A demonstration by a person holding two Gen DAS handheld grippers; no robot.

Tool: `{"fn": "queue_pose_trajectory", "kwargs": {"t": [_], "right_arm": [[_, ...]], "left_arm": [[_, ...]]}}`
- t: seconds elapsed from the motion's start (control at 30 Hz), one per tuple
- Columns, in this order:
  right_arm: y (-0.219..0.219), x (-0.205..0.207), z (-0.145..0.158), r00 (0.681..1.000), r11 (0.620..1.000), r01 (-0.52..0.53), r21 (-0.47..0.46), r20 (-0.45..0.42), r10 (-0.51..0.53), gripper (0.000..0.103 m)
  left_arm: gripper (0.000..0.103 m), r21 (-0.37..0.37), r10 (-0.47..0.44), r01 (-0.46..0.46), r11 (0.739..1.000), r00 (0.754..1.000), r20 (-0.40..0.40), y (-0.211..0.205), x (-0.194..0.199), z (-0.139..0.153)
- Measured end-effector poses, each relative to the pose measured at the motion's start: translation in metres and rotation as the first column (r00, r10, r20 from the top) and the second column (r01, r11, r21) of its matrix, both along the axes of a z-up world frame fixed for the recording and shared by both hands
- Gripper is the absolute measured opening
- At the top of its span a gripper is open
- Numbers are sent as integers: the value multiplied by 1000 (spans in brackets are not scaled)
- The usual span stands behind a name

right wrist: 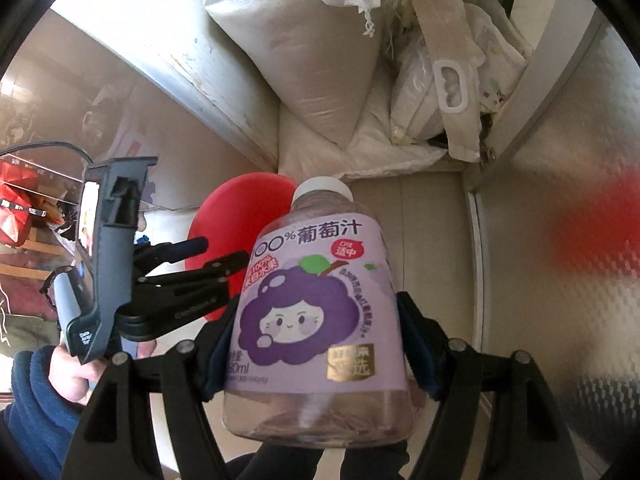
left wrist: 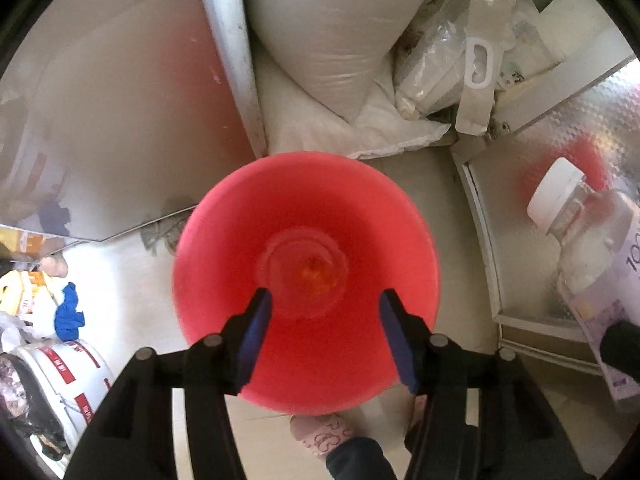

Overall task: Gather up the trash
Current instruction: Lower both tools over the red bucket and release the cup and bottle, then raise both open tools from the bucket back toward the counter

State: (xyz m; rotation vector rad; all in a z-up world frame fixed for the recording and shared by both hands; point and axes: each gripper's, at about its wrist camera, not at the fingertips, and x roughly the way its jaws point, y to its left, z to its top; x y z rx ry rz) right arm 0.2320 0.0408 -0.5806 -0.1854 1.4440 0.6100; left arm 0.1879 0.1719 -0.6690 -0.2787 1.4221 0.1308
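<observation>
Clamping juice bottle (right wrist: 316, 320): right hand-held gripper (right wrist: 320, 344) | left hand-held gripper (left wrist: 326, 340) spread wide over red bin (left wrist: 306, 276)

Clear plastic bottle (right wrist: 316, 320), glossy red plastic bin (left wrist: 306, 280), woven sack (left wrist: 328, 36)

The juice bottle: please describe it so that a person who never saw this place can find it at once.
Find the red bin on the pale floor in front of the white sacks. Just right of it, the right tool grips the juice bottle by its sides. It alone is clear plastic with a white cap and a lilac label showing a purple cartoon grape face.
</observation>
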Motion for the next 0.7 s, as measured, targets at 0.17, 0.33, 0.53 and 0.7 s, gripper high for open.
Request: {"fn": "queue_pose_trajectory", "kwargs": {"t": [0.17,0.33,0.53,0.7], "right_arm": [[8,1,3,999,999,-42,2,8,42,70],[26,1,-8,996,996,-91,13,-8,91,70],[57,-15,-23,982,982,-187,17,-3,187,70],[75,-23,-35,973,972,-232,21,-6,233,70]], "left_arm": [[81,56,7,-9,998,1000,25,11,-18,23],[90,93,29,-30,995,1000,6,31,-40,30],[91,107,133,-134,985,991,14,64,-69,29],[91,101,167,-166,981,986,-7,83,-82,26]]}}
